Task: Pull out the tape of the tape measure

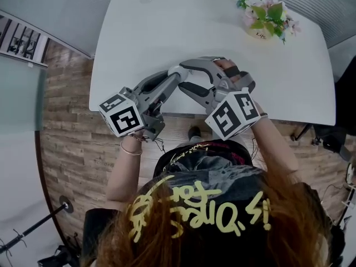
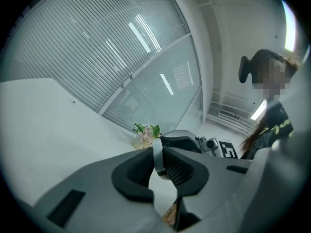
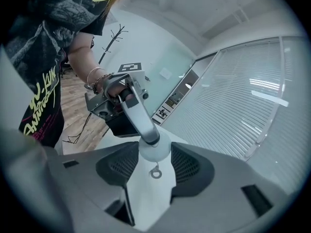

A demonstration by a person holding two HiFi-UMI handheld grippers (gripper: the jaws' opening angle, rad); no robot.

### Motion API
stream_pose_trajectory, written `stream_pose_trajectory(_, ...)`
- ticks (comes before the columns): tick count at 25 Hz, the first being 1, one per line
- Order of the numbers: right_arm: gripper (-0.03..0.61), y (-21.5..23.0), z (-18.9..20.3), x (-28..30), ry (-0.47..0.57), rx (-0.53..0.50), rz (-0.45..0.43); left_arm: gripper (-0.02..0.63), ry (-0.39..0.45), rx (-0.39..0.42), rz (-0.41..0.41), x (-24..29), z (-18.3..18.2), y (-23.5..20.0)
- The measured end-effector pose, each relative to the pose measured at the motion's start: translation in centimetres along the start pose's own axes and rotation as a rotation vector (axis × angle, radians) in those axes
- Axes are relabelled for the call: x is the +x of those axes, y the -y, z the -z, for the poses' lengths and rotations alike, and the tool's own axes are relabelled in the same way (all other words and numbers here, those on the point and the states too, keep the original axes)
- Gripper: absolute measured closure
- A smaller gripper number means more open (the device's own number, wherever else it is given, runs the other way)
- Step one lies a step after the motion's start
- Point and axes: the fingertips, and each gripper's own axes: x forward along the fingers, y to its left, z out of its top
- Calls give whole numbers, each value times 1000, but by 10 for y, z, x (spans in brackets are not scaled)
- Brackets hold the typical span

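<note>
The tape measure point(image 3: 154, 151) is a small white round case with a metal ring point(image 3: 155, 172) hanging below it. My right gripper point(image 3: 154, 159) is shut on the case, one pad on each side, holding it in the air above the table's near edge. My left gripper point(image 2: 159, 164) comes at it from the opposite side. Its pads lie against both faces of a thin white piece of the tape measure point(image 2: 158, 155) seen edge-on. In the head view the two grippers meet tip to tip, left gripper point(image 1: 173, 74) against right gripper point(image 1: 184, 75), and the case is mostly hidden between them.
A white table point(image 1: 167, 26) stretches ahead, with a pot of flowers point(image 1: 266, 18) at its far right. Wooden floor point(image 1: 67, 110) lies to the left and under the person. A dark chair point(image 1: 334, 138) stands at the right. Window blinds point(image 2: 97, 47) are behind the table.
</note>
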Motion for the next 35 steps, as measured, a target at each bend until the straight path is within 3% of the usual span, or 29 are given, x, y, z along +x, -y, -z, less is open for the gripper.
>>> stream_pose_trajectory(6,365,8,-1,-5,63,96,24,557,66,-57,84,-1,-11,13)
stream_pose_trajectory(15,368,10,-4,-9,17,23,-28,549,64,-105,150,-1,-11,17)
stream_pose_trajectory(25,370,12,-1,-14,-62,-23,-19,555,7,-57,148,6,-11,21)
stream_pose_trajectory(35,370,11,0,-19,-100,11,-34,557,36,-37,111,9,-9,26)
